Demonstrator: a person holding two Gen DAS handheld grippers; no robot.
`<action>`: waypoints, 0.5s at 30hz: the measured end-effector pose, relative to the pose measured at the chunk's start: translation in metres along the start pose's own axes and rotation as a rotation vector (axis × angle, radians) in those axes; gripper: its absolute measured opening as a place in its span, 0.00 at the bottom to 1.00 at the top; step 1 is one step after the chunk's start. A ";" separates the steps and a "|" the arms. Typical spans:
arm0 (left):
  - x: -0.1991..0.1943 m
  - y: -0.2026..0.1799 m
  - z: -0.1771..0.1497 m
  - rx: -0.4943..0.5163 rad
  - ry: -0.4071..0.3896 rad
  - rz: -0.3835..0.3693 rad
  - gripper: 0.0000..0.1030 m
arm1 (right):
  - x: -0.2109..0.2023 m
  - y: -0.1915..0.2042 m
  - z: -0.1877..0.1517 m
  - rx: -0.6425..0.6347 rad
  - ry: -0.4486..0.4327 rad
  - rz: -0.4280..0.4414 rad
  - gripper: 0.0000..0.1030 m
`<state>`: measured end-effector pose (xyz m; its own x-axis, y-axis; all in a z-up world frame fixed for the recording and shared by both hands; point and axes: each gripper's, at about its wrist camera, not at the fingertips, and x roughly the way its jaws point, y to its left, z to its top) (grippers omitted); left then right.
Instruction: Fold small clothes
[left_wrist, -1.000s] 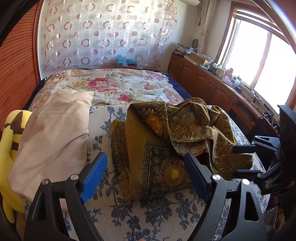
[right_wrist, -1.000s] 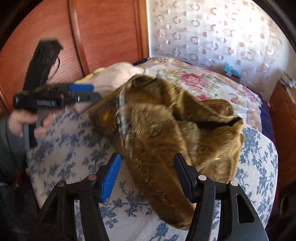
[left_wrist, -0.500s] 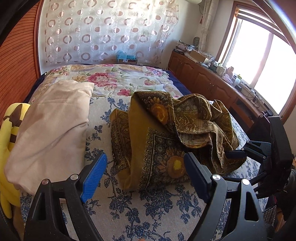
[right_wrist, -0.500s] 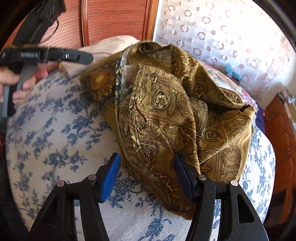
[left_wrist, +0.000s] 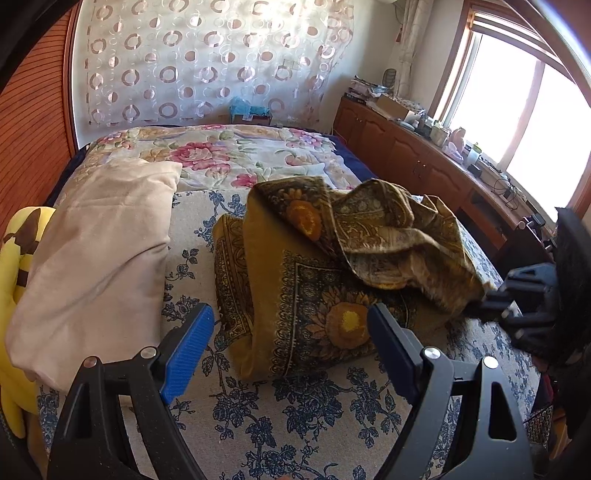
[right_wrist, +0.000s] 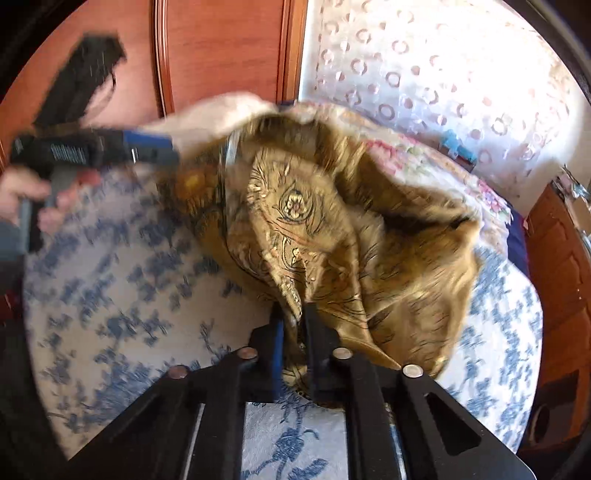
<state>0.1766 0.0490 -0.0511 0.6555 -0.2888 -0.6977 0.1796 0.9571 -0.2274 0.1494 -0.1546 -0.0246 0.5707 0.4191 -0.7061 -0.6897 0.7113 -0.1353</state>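
A crumpled mustard-brown garment (left_wrist: 332, 258) with sunflower and paisley print lies bunched on the blue-flowered bed cover (left_wrist: 295, 413). My left gripper (left_wrist: 288, 317) hovers open just in front of its near edge, and nothing sits between the blue pads. In the right wrist view the garment (right_wrist: 332, 221) rises in folds, and my right gripper (right_wrist: 293, 314) is closing its jaws on a pinched fold at the near edge, with cloth between the pads. From the left wrist view the right gripper (left_wrist: 517, 306) meets the garment's right end. The left gripper (right_wrist: 147, 147) shows blurred, held by a hand (right_wrist: 22, 192).
A beige pillow (left_wrist: 99, 240) lies left of the garment, with a yellow plush toy (left_wrist: 14, 277) beside it at the bed's edge. A rose-patterned quilt (left_wrist: 221, 155) covers the far half. A wooden cabinet (left_wrist: 406, 147) with clutter runs under the window on the right.
The right gripper's jaws have come together on the garment's near edge, where before they stood apart over it. The right wrist view is now blurred. My left gripper has stayed open and still.
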 end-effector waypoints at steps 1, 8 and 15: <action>0.001 0.000 0.001 0.002 0.000 0.000 0.83 | -0.008 -0.004 0.004 0.012 -0.027 0.003 0.08; 0.011 0.000 0.013 0.006 0.004 0.005 0.83 | -0.043 -0.056 0.037 0.100 -0.151 -0.068 0.05; 0.027 -0.003 0.036 0.035 -0.004 0.021 0.83 | -0.010 -0.095 0.063 0.124 -0.164 -0.117 0.05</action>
<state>0.2204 0.0389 -0.0446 0.6626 -0.2688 -0.6991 0.1918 0.9631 -0.1886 0.2375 -0.1906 0.0392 0.7153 0.4089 -0.5667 -0.5606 0.8199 -0.1160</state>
